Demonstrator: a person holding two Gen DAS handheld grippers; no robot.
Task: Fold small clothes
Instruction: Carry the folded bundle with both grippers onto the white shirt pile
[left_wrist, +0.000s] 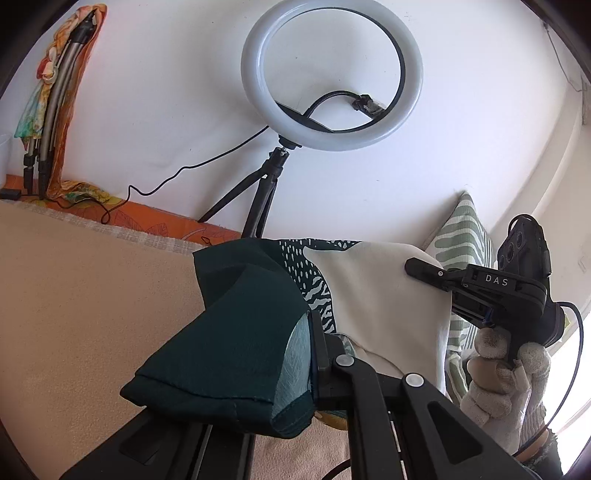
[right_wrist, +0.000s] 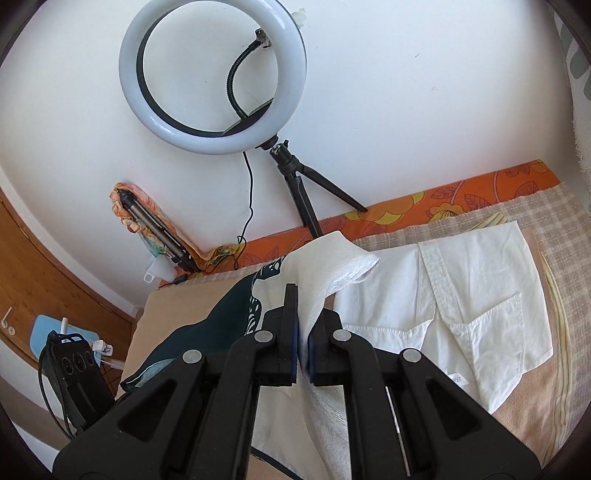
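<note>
We hold the garment (left_wrist: 362, 295) off the bed (left_wrist: 81, 295), our left gripper (left_wrist: 314, 369) clenched on its dark green end, our right gripper (right_wrist: 303, 354) on its cream edge. We should keep it taut and level, then lay it flat, clear of the shirt (right_wrist: 480, 295).

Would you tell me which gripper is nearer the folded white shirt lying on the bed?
Right. The right gripper, shut on the garment, sits beside the white shirt; the left gripper holds the garment's far, dark green end.

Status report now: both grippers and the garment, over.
Left gripper shut on dark green end of garment. Right gripper shut on its cream end. Garment lifted. White shirt lies flat beside.
</note>
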